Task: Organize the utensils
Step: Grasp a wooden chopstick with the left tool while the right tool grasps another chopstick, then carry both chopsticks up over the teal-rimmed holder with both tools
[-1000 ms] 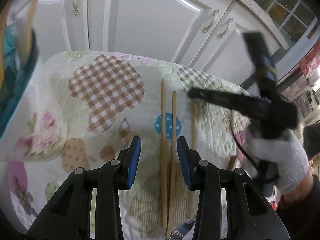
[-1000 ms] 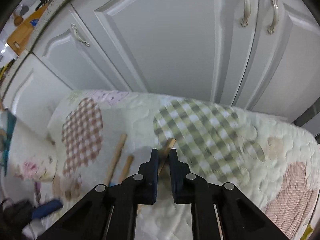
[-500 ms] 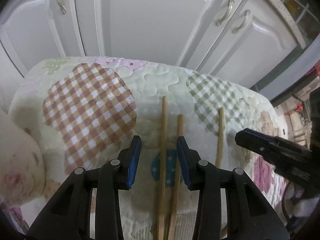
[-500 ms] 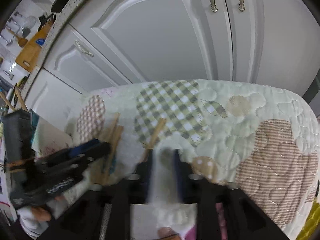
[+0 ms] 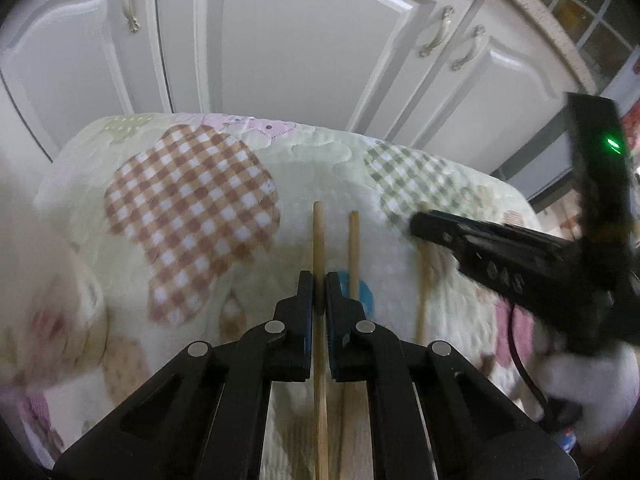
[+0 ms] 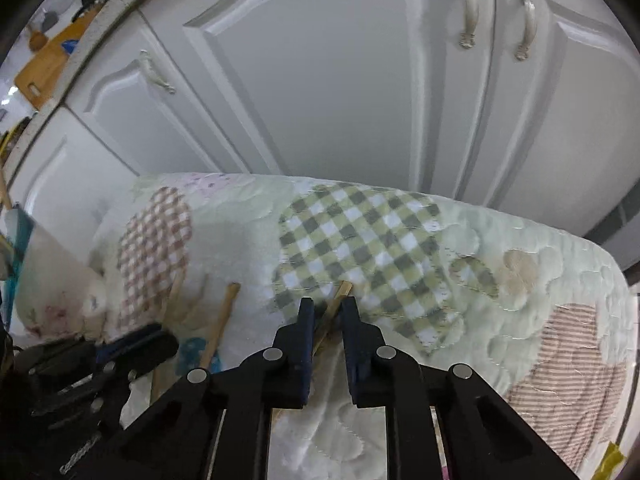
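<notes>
Most of your quilted cover [image 5: 192,200] blurs at its left edge, hiding whatever stands there. Your left gripper [image 5: 319,292] is clamped on one chopstick [image 5: 319,236], its lower end cut off by the frame. Your right gripper [image 6: 327,312] has just been closing around another chopstick [image 6: 340,296], whose lower length is hidden behind the fingers.

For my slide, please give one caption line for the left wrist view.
Left tool shut on one wooden chopstick lying on a patchwork quilt; a second chopstick lies beside it.
</notes>
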Tool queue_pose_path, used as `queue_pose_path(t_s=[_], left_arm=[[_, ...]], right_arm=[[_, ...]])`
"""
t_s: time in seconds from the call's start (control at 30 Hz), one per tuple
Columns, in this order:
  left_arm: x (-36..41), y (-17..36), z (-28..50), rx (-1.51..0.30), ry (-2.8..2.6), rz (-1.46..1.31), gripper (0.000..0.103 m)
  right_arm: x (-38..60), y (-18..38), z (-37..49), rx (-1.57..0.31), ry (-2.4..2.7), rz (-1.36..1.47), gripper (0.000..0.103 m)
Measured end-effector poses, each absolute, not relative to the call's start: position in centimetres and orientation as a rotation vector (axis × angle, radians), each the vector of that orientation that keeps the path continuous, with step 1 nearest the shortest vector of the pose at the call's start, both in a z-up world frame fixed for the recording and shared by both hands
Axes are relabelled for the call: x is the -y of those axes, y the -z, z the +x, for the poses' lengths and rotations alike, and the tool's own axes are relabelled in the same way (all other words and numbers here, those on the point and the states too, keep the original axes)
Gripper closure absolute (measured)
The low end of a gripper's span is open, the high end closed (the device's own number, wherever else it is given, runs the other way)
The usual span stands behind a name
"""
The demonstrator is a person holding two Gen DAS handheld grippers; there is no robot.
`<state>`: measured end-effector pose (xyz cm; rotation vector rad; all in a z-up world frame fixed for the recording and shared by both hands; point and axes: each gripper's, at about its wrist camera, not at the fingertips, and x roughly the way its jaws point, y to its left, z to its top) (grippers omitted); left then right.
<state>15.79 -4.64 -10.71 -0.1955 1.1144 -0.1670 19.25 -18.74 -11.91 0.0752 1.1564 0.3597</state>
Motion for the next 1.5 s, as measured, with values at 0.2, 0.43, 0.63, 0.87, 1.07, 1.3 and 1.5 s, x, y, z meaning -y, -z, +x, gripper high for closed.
queue_pose_path(t_s=[0.2,0.43,0.63,0.87,1.07,1.3,1.5], left_arm=[[3.3,7.9,11.6,-1.062,0.200,-0.231,0.098],[0.8,3.6,8.1,-0.961,0.213,-0.262,0.098],[-1.2,1.0,5.8,-0.895,0.206,-0.283,0.098],[-2.9,-0.4,3.6,-0.852,0.176,-0.292,0.099],[-4.2,-1.9,2.3,-0.814,0.164,-0.299,0.098],[-6.4,-4.4,1.5,-0.761,0.166,-0.332,0.098],[-9.5,-7.9,1.6,-0.690,0.147,-0.373,0.098]], right_arm=[[20.4,9.1,17.4,-1.102,-0.438,0.231,0.094],[22.8,3.8,13.9,-0.993,-0.508,0.305,0.096],[22.0,0.2,10.5,-0.934,-0.565,0.307,0.098],[21.5,-2.0,8.0,-0.890,-0.587,0.291,0.098],[20.2,-3.7,6.6,-0.861,-0.611,0.259,0.098],[18.4,-6.7,6.0,-0.815,-0.661,0.232,0.098],[16.7,-10.1,6.1,-0.759,-0.723,0.216,0.098]])
